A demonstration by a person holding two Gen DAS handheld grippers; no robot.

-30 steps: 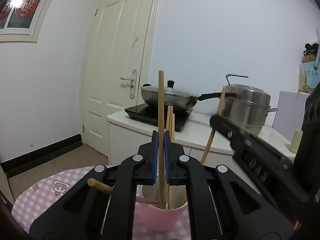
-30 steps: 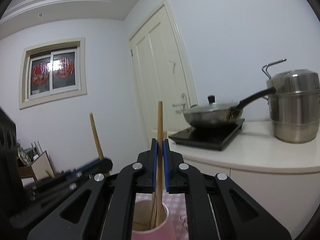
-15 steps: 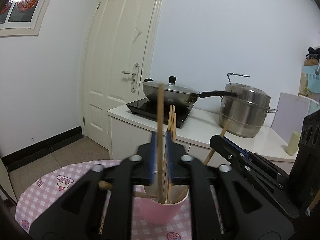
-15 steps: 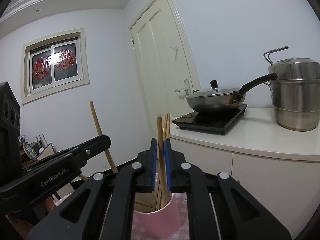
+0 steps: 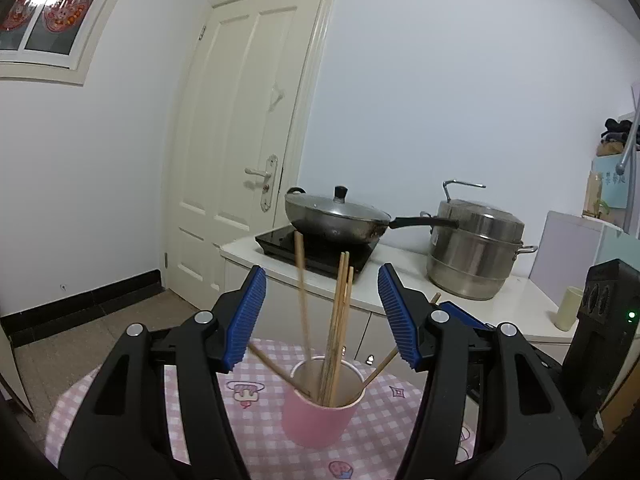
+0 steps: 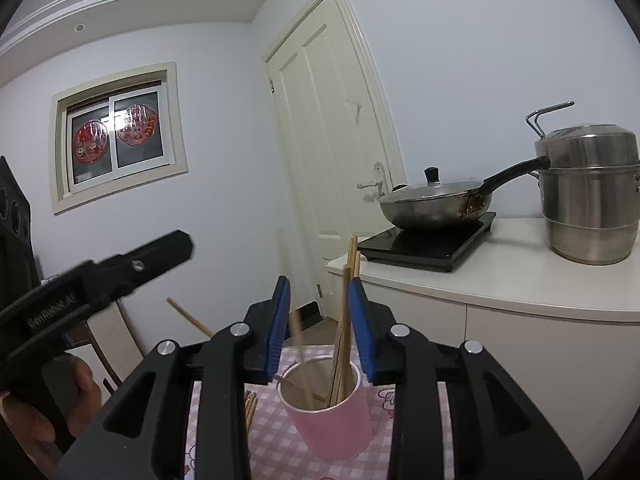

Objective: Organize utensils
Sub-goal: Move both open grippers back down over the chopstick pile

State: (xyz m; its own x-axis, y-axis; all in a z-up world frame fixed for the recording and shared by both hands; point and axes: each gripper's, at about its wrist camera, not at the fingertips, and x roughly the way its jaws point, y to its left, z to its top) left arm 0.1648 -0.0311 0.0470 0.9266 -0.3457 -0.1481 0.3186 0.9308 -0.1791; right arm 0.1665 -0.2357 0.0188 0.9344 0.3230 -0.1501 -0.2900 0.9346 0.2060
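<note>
A pink cup [image 5: 318, 410] stands on the pink checked tablecloth [image 5: 256, 384] and holds several wooden chopsticks [image 5: 340, 320]. My left gripper [image 5: 322, 312] is open above and in front of the cup, its blue pads wide apart, holding nothing. A single chopstick [image 5: 301, 288] stands blurred in the cup between the jaws. In the right wrist view the cup [image 6: 330, 410] sits just ahead of my right gripper [image 6: 320, 324], which is open and empty, with chopsticks [image 6: 346, 312] rising between its pads. The left gripper's body [image 6: 92, 276] shows at the left there.
More chopsticks [image 6: 250, 412] lie on the cloth left of the cup. A white counter [image 5: 400, 280] behind carries an induction hob with a lidded wok [image 5: 336, 220] and a steel steamer pot [image 5: 474, 256]. A white door [image 5: 240, 140] is at the back.
Both grippers were shut on a chopstick held upright over the cup. Both have opened and drawn back a little, and the chopsticks now stand in the cup.
</note>
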